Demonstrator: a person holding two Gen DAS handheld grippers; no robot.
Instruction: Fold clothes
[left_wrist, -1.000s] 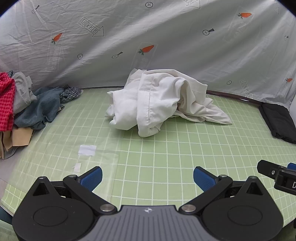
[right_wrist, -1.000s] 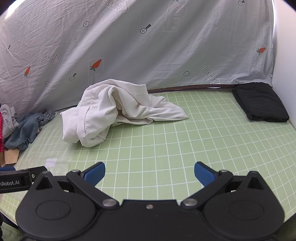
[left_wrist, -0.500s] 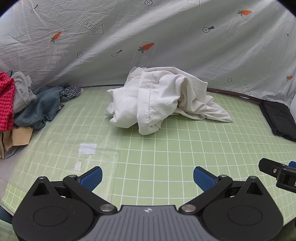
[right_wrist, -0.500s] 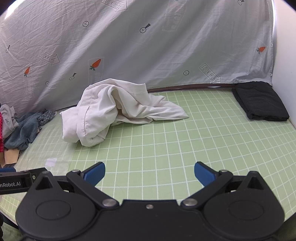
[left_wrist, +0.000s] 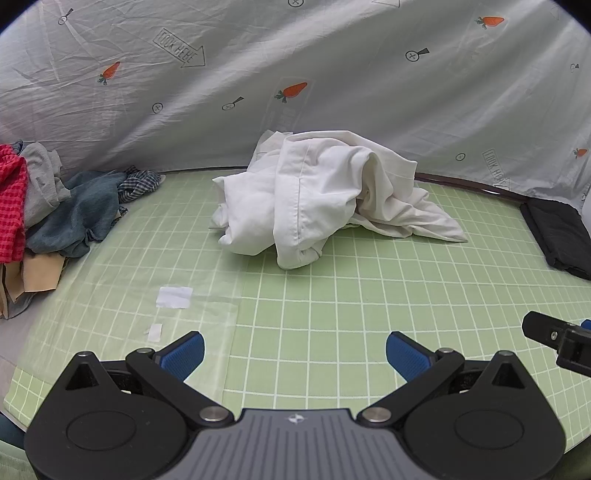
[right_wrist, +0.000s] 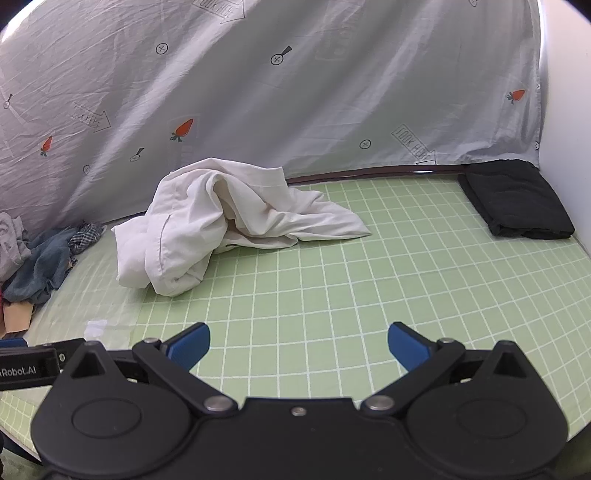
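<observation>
A crumpled white garment (left_wrist: 317, 199) lies in a heap at the back middle of the green grid mat (left_wrist: 332, 314); it also shows in the right wrist view (right_wrist: 221, 225). My left gripper (left_wrist: 294, 354) is open and empty, well in front of the garment. My right gripper (right_wrist: 298, 343) is open and empty, also short of the garment. Part of the right gripper (left_wrist: 554, 338) shows at the right edge of the left wrist view, and part of the left gripper (right_wrist: 33, 363) at the left edge of the right wrist view.
A pile of unfolded clothes (left_wrist: 55, 210), red, grey, blue and tan, sits at the far left. A folded black garment (right_wrist: 513, 201) lies at the back right. A printed grey sheet (left_wrist: 295, 92) hangs behind. Two white paper scraps (left_wrist: 173, 297) lie on the mat.
Both grippers have drifted slightly, with the white garment a little lower and closer in the views. Both stay open; nothing was picked up.
</observation>
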